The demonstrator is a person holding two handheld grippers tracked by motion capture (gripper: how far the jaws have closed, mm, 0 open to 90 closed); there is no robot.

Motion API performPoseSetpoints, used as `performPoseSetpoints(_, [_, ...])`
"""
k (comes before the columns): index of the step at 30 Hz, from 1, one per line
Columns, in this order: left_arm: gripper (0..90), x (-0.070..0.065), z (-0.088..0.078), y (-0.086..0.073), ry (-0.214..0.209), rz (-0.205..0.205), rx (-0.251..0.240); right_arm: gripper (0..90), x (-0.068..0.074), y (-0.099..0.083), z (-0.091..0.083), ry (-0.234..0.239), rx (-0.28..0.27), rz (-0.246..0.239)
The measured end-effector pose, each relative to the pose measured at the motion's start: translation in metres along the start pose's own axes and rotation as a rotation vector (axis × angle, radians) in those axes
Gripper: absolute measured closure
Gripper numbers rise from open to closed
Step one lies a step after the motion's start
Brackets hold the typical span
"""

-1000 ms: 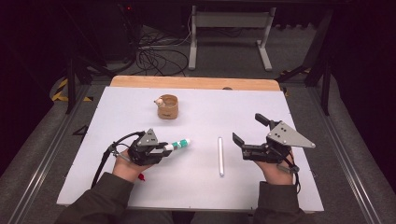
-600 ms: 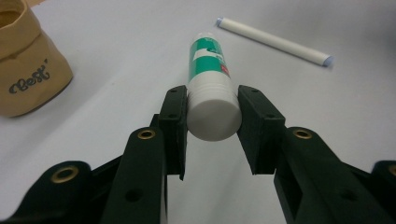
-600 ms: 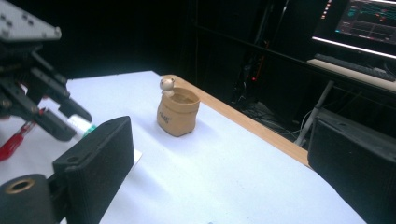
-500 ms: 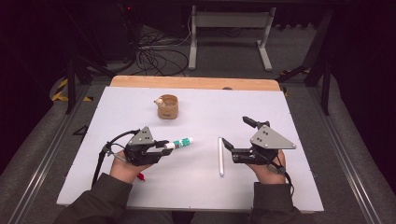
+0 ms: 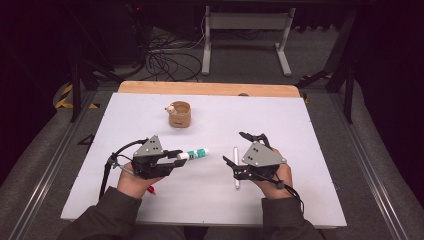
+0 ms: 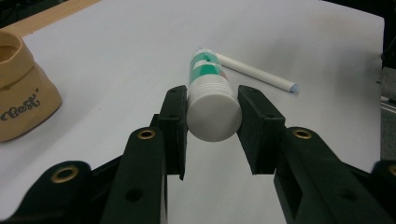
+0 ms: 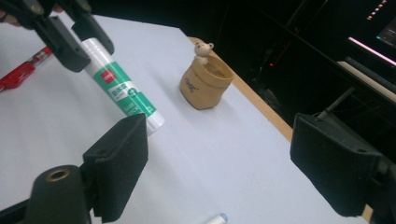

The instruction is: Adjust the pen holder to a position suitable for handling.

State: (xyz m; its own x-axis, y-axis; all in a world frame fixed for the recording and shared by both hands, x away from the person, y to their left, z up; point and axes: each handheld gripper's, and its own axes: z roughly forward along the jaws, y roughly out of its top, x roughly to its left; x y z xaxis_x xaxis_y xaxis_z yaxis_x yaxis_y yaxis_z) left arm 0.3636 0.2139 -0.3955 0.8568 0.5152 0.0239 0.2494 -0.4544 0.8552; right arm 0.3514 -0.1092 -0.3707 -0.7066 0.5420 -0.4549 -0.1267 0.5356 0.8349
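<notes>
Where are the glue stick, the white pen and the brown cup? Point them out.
glue stick (image 6: 214,109), left gripper view, white cap end.
white pen (image 5: 236,166), high view, mid-barrel.
brown cup (image 7: 204,88), right gripper view, side wall.

Beside the left hand (image 5: 134,181), a red pen (image 5: 151,190) peeks out, mostly hidden; the white pen (image 7: 215,219) is cut off.

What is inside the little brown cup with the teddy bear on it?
The brown cup looks empty near the top: only its tan inner wall shows, with the tiny bear sitting on the rim. Its bottom is hidden by the near wall, so something small could lie there.
</notes>
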Motion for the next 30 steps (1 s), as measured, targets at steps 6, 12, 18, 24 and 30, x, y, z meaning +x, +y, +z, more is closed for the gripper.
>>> performPoseSetpoints(6, [65.5, -0.002, -0.002, 0.001, -0.014, -0.010, -0.018, 22.2, 0.013, 0.004, 0.013, 0.015, 0.033, -0.077])
performPoseSetpoints(12, [65.5, -0.005, -0.002, 0.002, -0.015, -0.004, -0.026, 22.9, 0.025, 0.007, 0.025, 0.035, 0.056, -0.138])
performPoseSetpoints(18, [65.5, -0.007, -0.003, 0.003, -0.017, -0.006, -0.038, 23.7, 0.035, 0.010, 0.033, 0.038, 0.071, -0.182])
performPoseSetpoints(24, [65.5, -0.009, -0.003, 0.003, -0.020, -0.010, -0.044, 28.6, 0.043, 0.011, 0.039, 0.016, 0.087, -0.216])
performPoseSetpoints(30, [65.5, -0.009, -0.003, 0.004, -0.026, -0.012, -0.045, 29.3, 0.050, 0.014, 0.043, -0.009, 0.097, -0.253])
